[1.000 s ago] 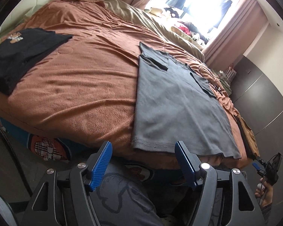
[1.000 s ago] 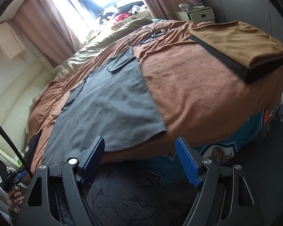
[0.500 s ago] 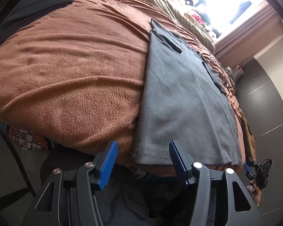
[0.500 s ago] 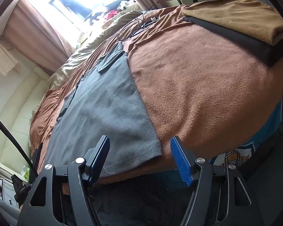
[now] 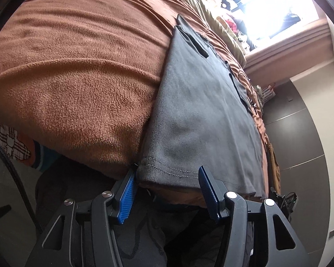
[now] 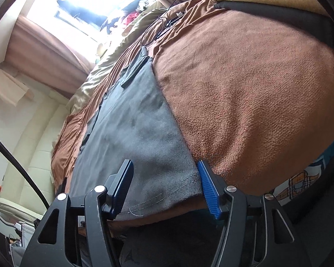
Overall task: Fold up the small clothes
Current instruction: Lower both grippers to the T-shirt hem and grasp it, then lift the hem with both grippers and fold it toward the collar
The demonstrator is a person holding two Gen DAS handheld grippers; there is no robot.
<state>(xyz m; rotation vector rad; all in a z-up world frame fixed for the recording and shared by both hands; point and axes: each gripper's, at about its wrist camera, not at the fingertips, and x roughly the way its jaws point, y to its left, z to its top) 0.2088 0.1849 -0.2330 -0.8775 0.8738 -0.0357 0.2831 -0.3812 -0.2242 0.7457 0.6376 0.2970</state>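
Grippers at the shirt hem

Shirt (image 5: 202,102) lies flat on the blanket (image 5: 82,71), grey, spread lengthwise up the bed with its sleeves folded in toward the far end. Its stitched hem sits at the near edge of the bed, where the blanket curves down.

Left gripper (image 5: 167,189) is at the hem's left corner, jaws spread wide. Its left pad (image 5: 128,197) is just beside the corner of the cloth, and the other pad (image 5: 208,191) sits further along the hem; the hem edge lies between the 2 pads, not pinched.

Right gripper (image 6: 164,187) is at the hem's right corner, jaws also spread. The right pad (image 6: 208,191) is just beside the shirt's side edge (image 6: 189,155), at the line where grey cloth meets blanket (image 6: 256,102). The left pad (image 6: 122,187) lies over the shirt (image 6: 131,133) near the hem, and whether it touches the fabric cannot be told.

Folded clothes (image 6: 278,6), tan over black, rest on the far right of the bed. A thin cable (image 6: 153,31) loops on the blanket beyond the shirt.
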